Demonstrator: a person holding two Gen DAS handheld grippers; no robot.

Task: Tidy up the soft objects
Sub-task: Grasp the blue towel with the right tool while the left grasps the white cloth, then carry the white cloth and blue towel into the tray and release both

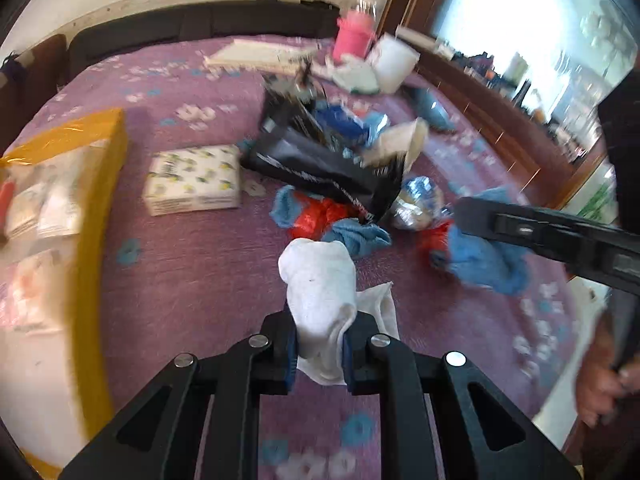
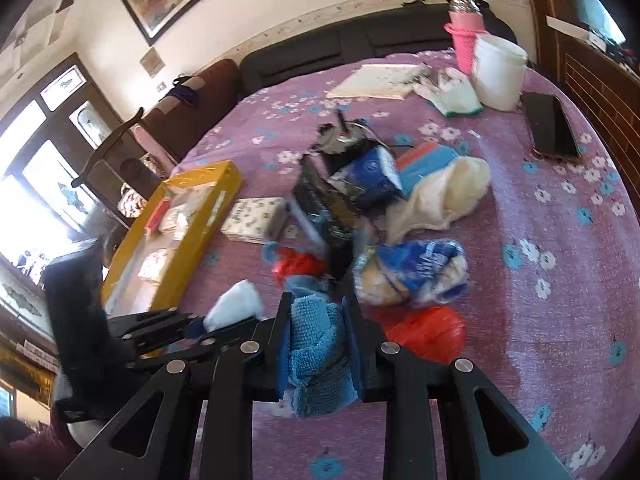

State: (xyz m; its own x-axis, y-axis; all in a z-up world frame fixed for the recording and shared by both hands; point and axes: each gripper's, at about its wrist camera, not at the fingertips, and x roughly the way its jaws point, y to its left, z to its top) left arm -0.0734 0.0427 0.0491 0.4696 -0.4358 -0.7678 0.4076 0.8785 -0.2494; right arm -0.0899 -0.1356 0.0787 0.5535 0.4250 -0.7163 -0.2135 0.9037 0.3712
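My left gripper [image 1: 320,344] is shut on a white cloth [image 1: 320,284] and holds it above the purple bedspread [image 1: 192,272]. My right gripper [image 2: 318,320] is shut on a blue towel [image 2: 316,344], which also shows in the left wrist view [image 1: 484,264] under the right gripper's black body. The white cloth shows in the right wrist view [image 2: 236,304] at the left gripper's tips. A pile lies in the middle of the bed: a black bag [image 1: 320,160], a red plastic bag [image 1: 316,216], a second blue cloth [image 1: 356,236], a blue-and-white packet [image 2: 416,272] and a cream cloth [image 2: 444,192].
A yellow box [image 1: 96,216] with packets lies at the left. A lemon-print tissue pack [image 1: 192,180] sits beside it. A white bucket [image 2: 500,72], a pink container [image 2: 464,36], a flat board [image 2: 376,80] and a black phone [image 2: 552,124] are at the far side.
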